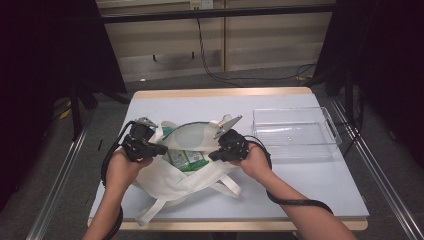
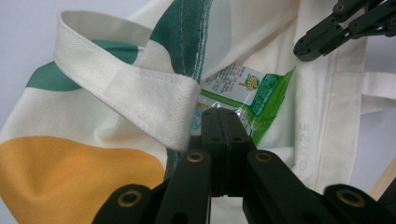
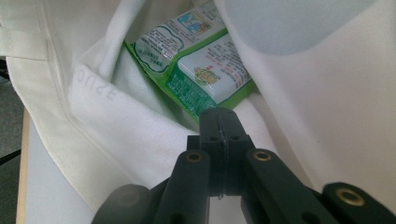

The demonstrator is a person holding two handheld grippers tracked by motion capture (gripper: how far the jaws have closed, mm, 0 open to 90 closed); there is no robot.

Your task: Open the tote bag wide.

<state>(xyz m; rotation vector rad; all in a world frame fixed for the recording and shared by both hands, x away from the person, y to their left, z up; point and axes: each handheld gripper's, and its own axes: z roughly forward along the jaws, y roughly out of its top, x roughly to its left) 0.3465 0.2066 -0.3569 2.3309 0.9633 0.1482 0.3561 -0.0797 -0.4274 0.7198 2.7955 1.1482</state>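
While both grippers are clamped on the tote point(image 1: 175, 180), one at each side of its mouth, the job looks to be holding that mouth open so the green packet point(image 1: 186, 159) inside can come out, perhaps into the clear tray point(image 1: 295, 132) off beyond the right gripper point(image 1: 214, 155). The bag lies on the table point(image 1: 320, 180) with its opening facing away from the person, and the packet sits just ahead of both sets of jaws, down between the two fabric walls. The left gripper point(image 1: 162, 149) has its jaws pressed together on the rim next to the strap point(image 2: 126, 100), and the right one is likewise pinched tight on the inner fabric. To do this well, I'd say pull the two sides apart evenly, keep the cloth taut, and lift the rims slightly so the upper wall stops drooping over the packet. Tugging harder on one side could slide the whole bag.
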